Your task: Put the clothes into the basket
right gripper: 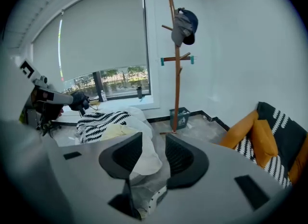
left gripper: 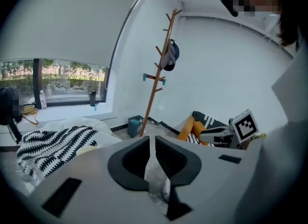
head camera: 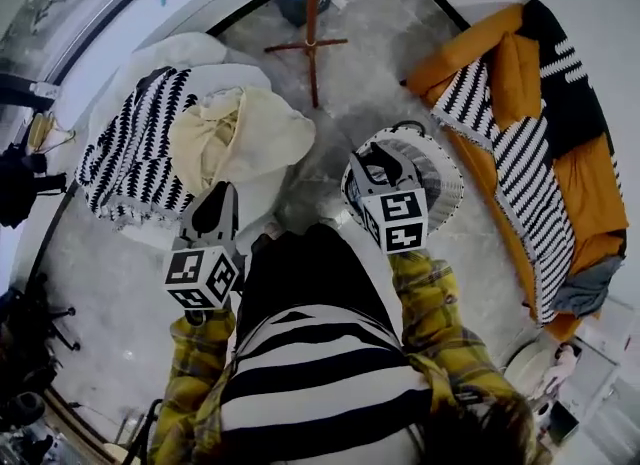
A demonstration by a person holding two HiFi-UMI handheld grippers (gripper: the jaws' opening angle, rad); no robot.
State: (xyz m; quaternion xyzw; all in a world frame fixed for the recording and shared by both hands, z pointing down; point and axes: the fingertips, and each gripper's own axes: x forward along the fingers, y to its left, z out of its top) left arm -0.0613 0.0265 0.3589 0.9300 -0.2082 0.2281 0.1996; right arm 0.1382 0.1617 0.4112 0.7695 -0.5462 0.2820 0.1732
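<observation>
- Clothes: a cream garment (head camera: 240,133) and a black-and-white patterned cloth (head camera: 130,148) lie heaped on a white cushion (head camera: 205,53). They are ahead of the left gripper (head camera: 220,191), just past its jaw tips, and apart from them.
- Left gripper (left gripper: 150,141): jaws pressed almost together, leaving only a thin slit with nothing in it.
- Right gripper (right gripper: 154,138): jaws spread and empty, with only the cushion and the floor showing through the gap.
- Basket (head camera: 440,188): stands on the floor beside the right gripper (head camera: 368,156), which covers its near edge in the head view.
- Coat stand (head camera: 313,23): stands well ahead, between the two grippers.
- Orange sofa (head camera: 590,193): stands to the right of the right gripper, well apart from it.
</observation>
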